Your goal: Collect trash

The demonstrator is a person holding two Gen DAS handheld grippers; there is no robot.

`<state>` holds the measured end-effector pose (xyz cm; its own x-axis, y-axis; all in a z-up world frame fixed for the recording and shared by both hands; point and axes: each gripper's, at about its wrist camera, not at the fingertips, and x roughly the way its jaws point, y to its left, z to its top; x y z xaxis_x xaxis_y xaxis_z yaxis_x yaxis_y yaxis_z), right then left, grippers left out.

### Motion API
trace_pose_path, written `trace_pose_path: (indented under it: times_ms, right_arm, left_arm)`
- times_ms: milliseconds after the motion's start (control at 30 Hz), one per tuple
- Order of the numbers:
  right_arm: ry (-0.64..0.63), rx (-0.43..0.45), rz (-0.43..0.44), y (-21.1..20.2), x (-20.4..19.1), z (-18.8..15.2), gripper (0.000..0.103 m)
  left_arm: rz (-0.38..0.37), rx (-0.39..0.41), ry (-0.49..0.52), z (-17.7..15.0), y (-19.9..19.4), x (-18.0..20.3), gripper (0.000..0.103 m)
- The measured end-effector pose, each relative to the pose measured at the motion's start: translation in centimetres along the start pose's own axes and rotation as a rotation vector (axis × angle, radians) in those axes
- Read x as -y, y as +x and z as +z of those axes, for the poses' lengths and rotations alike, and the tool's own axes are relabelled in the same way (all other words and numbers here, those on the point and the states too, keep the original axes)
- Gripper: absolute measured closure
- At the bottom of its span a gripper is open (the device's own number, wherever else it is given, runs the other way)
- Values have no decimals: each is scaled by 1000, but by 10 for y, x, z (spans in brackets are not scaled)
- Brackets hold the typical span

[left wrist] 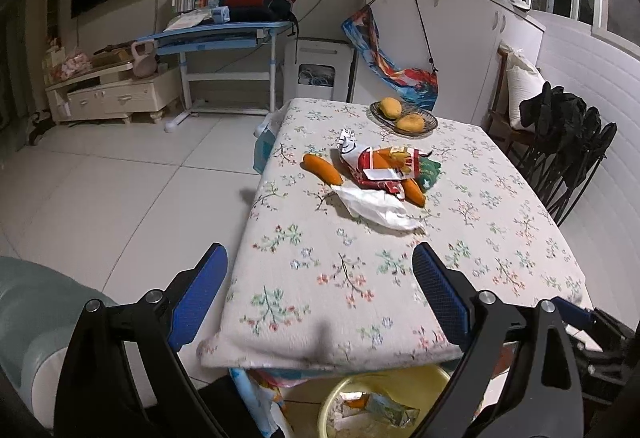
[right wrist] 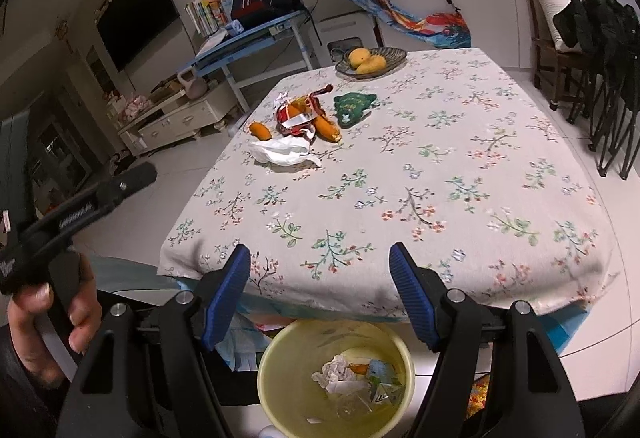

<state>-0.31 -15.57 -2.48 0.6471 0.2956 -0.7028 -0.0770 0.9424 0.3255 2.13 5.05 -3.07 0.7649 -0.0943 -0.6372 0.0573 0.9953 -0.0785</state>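
On the flowered tablecloth (left wrist: 340,278) (right wrist: 440,178) lies a crumpled white bag (left wrist: 376,206) (right wrist: 284,152). Just behind it sit a red snack wrapper (left wrist: 380,166) (right wrist: 296,114) and a green wrapper (left wrist: 430,170) (right wrist: 354,106). Two carrots (left wrist: 322,168) (right wrist: 260,130) lie among them. A yellow bin (left wrist: 332,394) (right wrist: 268,358) stands on the floor below the table's near edge, with several wrappers inside. My left gripper (left wrist: 320,250) is open over the near edge, well short of the trash. My right gripper (right wrist: 320,250) is open above the bin, holding nothing.
A basket with two mangoes (left wrist: 402,114) (right wrist: 370,60) stands at the table's far end. Black folding chairs (left wrist: 568,142) (right wrist: 612,58) lean at the right. A person's hand (right wrist: 48,318) grips the other tool's handle at the left. A blue desk (left wrist: 224,34) stands behind.
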Motion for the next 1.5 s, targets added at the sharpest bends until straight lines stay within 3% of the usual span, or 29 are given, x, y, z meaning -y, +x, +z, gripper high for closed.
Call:
trace_pose_path:
  times_ms: [333,700,1000,1133,1333,1433,1500]
  right_arm:
    - [-27,-35,37,34,-11,16,34]
    - [-171,-42,115,92,-55,51,34]
    - [-255,-66,101,141,-63,87,38]
    - [-293,-120,93,164,-65,97,38]
    - [-326,-191,53,187,-55,96,53]
    - [-325,-197,27,186,-45,98,78]
    - [-321,-214,29,180,-38,100,87]
  left_arm:
    - [1,-20,-71,33,37,-14,13]
    - [34,-78,-164,57,76,-39,13]
    - [41,-82,-272,65,83,-62,13]
    - [45,-94,-276,69,90,-63,13]
    - [55,-139,-211,77,114,-51,13]
    - [71,-181,-158,80,132,-42,13]
    - [72,-207,-131,81,143,-36,13]
